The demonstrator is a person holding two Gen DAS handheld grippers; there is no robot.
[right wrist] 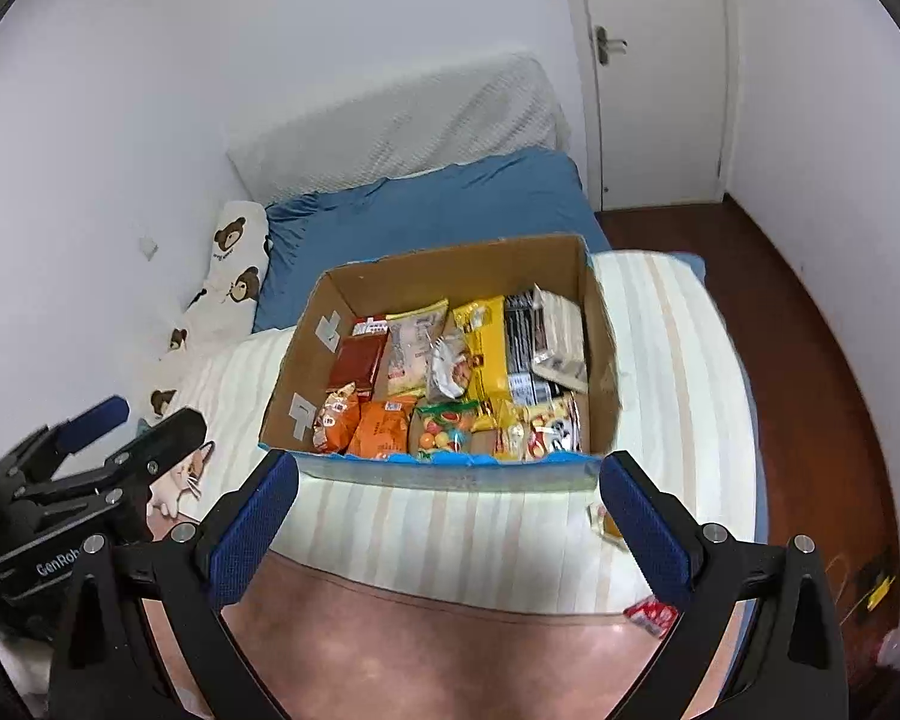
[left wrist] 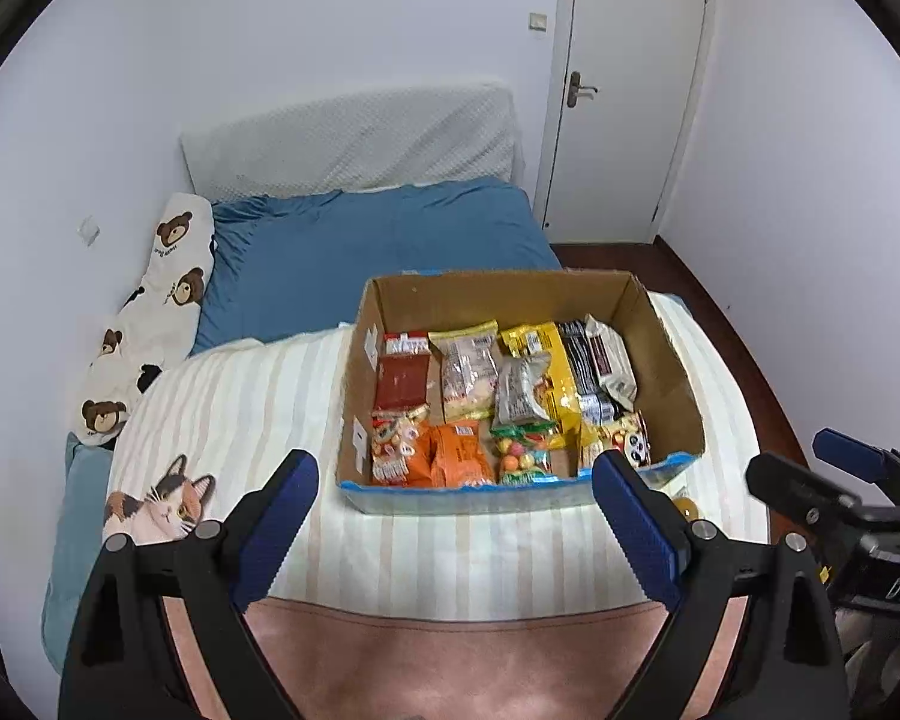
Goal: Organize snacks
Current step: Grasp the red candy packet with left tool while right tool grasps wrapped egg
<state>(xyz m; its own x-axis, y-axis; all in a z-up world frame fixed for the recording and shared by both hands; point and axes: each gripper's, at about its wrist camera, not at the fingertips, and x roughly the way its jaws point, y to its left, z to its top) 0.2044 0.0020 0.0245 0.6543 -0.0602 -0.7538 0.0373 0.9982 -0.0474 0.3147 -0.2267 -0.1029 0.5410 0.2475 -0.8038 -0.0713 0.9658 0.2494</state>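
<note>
An open cardboard box (left wrist: 666, 354) (right wrist: 306, 372) sits on a striped blanket on the bed, filled with several snack packets: orange packs (left wrist: 459, 456) (right wrist: 381, 429), a yellow pack (left wrist: 546, 354) (right wrist: 486, 342), a red pack (left wrist: 399, 381). My left gripper (left wrist: 456, 474) is open and empty, held just before the box's near edge. My right gripper (right wrist: 450, 474) is open and empty, also before the box. A small yellow snack (right wrist: 607, 522) (left wrist: 687, 507) lies on the blanket right of the box. A red packet (right wrist: 651, 615) lies at the blanket's near right edge.
A pink blanket (left wrist: 450, 660) lies nearest me. Blue sheet (left wrist: 390, 240), bear-print pillow (left wrist: 150, 324) and white wall are at left. A white door (left wrist: 624, 90) and wooden floor (right wrist: 810, 330) are at right. The right gripper shows in the left view (left wrist: 834, 480).
</note>
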